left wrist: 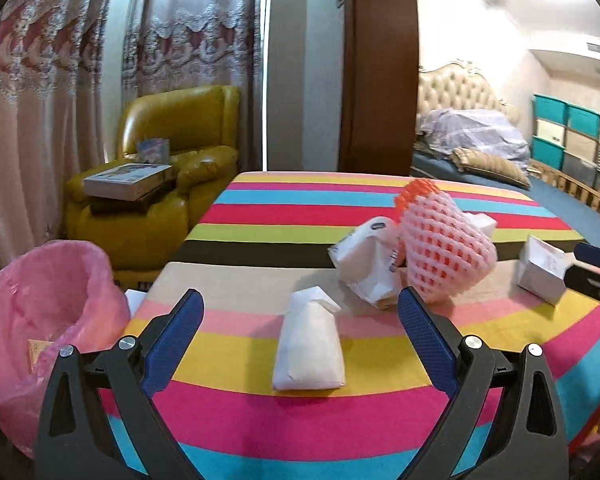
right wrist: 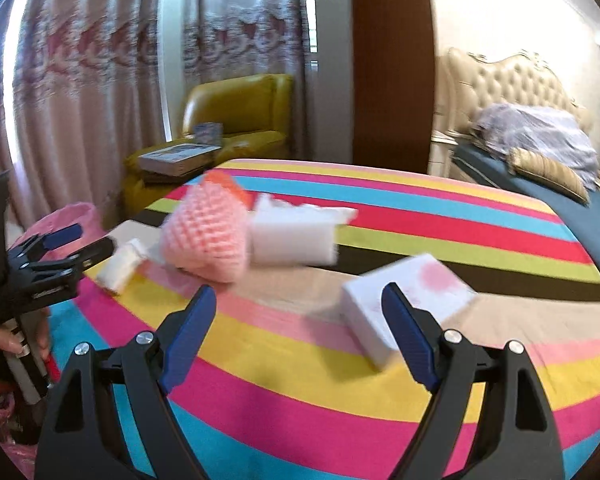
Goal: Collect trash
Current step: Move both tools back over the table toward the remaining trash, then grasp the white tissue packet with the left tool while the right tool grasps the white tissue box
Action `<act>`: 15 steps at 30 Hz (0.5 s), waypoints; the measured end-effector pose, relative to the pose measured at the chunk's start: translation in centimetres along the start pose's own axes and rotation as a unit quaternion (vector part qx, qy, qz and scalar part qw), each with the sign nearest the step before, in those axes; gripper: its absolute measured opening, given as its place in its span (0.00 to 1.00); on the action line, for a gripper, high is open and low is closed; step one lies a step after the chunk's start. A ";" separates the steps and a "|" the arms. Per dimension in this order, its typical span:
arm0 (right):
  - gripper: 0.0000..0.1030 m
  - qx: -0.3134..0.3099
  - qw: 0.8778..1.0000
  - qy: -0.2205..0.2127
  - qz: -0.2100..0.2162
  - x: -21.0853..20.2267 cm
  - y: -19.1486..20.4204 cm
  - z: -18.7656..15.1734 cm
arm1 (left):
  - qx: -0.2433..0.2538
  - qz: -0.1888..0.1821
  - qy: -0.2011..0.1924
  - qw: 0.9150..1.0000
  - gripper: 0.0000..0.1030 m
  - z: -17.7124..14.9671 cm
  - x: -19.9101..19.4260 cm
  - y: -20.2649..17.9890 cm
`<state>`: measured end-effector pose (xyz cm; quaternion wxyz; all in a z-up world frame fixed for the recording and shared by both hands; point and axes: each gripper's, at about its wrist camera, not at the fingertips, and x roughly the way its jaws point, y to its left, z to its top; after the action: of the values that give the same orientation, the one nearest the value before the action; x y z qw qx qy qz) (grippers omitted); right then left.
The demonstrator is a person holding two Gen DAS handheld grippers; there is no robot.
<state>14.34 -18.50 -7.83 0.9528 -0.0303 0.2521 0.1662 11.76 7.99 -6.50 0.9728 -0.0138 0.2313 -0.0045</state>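
Note:
On the striped tablecloth lie a white paper packet, a crumpled white wrapper, a pink foam fruit net and a white box. My left gripper is open; the packet lies in line with the gap between its fingers, untouched by the pads. My right gripper is open and holds nothing. The white box, marked with a pink blotch, sits just beyond its right finger. The right wrist view also shows the foam net, a blurred white carton, the packet and the left gripper.
A bin lined with a pink bag stands off the table's left edge. Behind it is a yellow armchair with books on it. A bed is at the back right, curtains at the left. A hand grips the left tool.

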 end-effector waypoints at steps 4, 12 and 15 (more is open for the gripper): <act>0.82 0.024 0.999 0.009 -0.045 0.4 -1.5 -0.7 | -0.021 -0.021 0.015 0.999 0.89 0.1 0.4 0.9; 0.87 0.049 0.993 0.057 -0.091 2.4 -2.2 -0.7 | -0.051 -0.032 0.034 0.998 0.89 0.0 0.9 1.9; 0.87 0.043 0.992 0.074 -0.093 3.2 -1.9 -0.5 | -0.046 -0.030 0.020 0.998 0.89 -0.1 0.5 1.8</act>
<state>17.32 -19.37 -9.89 0.9433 -0.0246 0.3250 0.0631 12.17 9.76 -6.81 0.9656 -0.0656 0.2506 -0.0233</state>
